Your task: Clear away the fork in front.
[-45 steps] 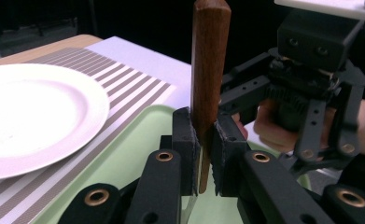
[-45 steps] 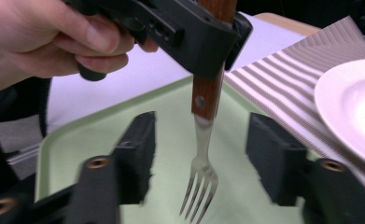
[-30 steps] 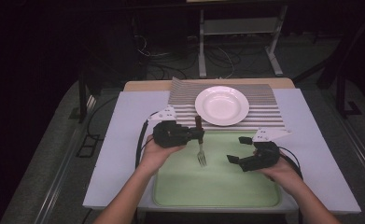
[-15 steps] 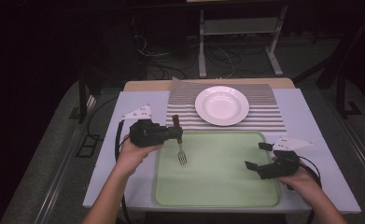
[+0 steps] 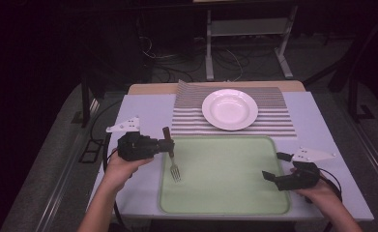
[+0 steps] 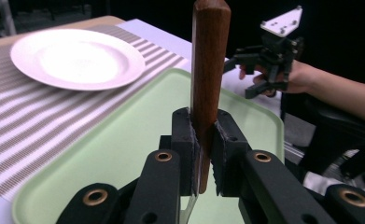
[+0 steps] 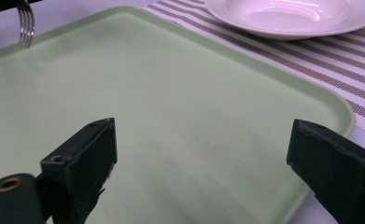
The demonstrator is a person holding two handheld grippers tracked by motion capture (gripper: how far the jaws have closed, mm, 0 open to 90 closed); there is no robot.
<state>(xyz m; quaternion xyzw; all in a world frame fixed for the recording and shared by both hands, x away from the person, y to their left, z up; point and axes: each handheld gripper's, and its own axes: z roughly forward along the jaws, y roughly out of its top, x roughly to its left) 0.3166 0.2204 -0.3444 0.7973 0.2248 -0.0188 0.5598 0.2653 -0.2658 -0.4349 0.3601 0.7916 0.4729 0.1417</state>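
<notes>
A fork (image 5: 173, 163) with a brown wooden handle (image 6: 210, 65) hangs tines down over the left edge of the pale green tray (image 5: 225, 200). My left gripper (image 5: 166, 144) is shut on that handle, holding it upright (image 6: 202, 140). A white plate (image 5: 229, 108) rests on the striped placemat (image 5: 273, 121) behind the tray. My right gripper (image 5: 273, 166) stands open at the tray's right edge with nothing between its fingers (image 7: 208, 158). The fork's tines (image 7: 25, 21) hang at the tray's far side in the right gripper view.
The tray and placemat lie on a light lavender table cover (image 5: 143, 108). The plate (image 6: 77, 56) and the other hand's gripper (image 6: 242, 74) show beyond the fork in the left gripper view. Cables and a metal stand (image 5: 244, 43) are on the dark floor behind.
My left gripper has carried the fork leftward, from over the tray's middle to its left edge. My right gripper has drawn back to the right, to the tray's right edge.
</notes>
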